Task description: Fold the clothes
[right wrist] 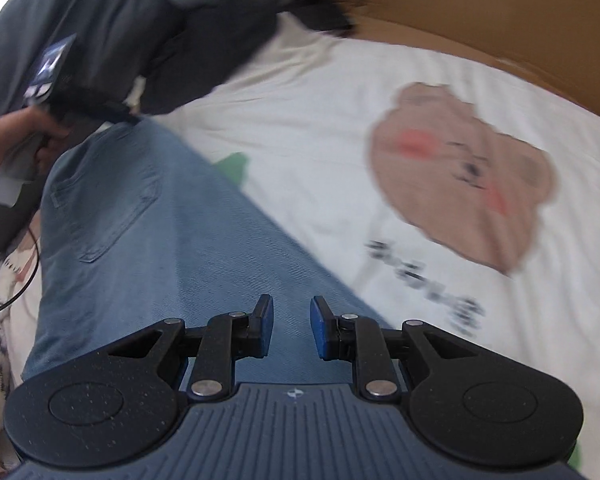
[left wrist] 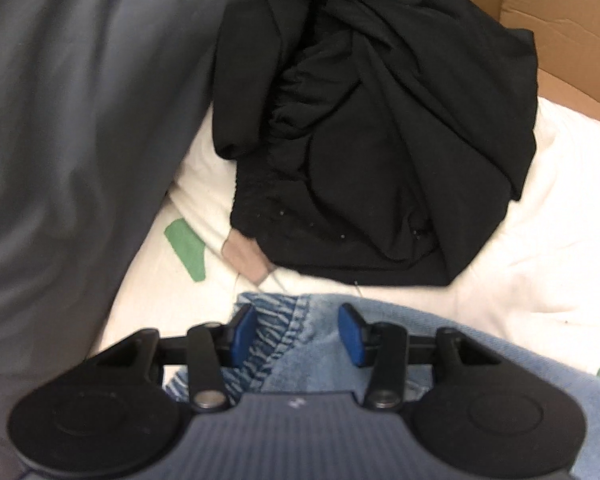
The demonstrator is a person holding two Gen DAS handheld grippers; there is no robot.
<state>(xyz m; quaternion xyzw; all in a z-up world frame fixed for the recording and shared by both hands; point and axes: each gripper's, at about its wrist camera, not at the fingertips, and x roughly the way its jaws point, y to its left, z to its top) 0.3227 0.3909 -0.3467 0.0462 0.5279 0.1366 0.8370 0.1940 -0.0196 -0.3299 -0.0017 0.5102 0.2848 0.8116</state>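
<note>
— Where are the jeans [right wrist: 148, 240]?
— Flat on the white bed sheet [right wrist: 320, 128], back pocket up, running slantwise across it. The waistband end [left wrist: 284, 344], with its seam, is under the left gripper [left wrist: 298, 336].
— Holding it?
— No. Its fingers [left wrist: 350, 334] stand apart over the denim, with the cloth showing between them and neither pad pressing.
— And the right gripper [right wrist: 291, 330]?
— Over the leg of the jeans, fingers [right wrist: 265, 330] narrower but with a clear gap, nothing pinched.
— What else is on the bed?
— A crumpled black garment [left wrist: 380, 140] just past the waistband, near but apart. Beyond it a cardboard box [left wrist: 560, 40]. The sheet has a brown bear print [right wrist: 460, 184] and green patches [left wrist: 186, 248].
— The person?
— A hand [right wrist: 16, 140] grips the left gripper's handle, and grey trousers [left wrist: 80, 140] fill the left side.
</note>
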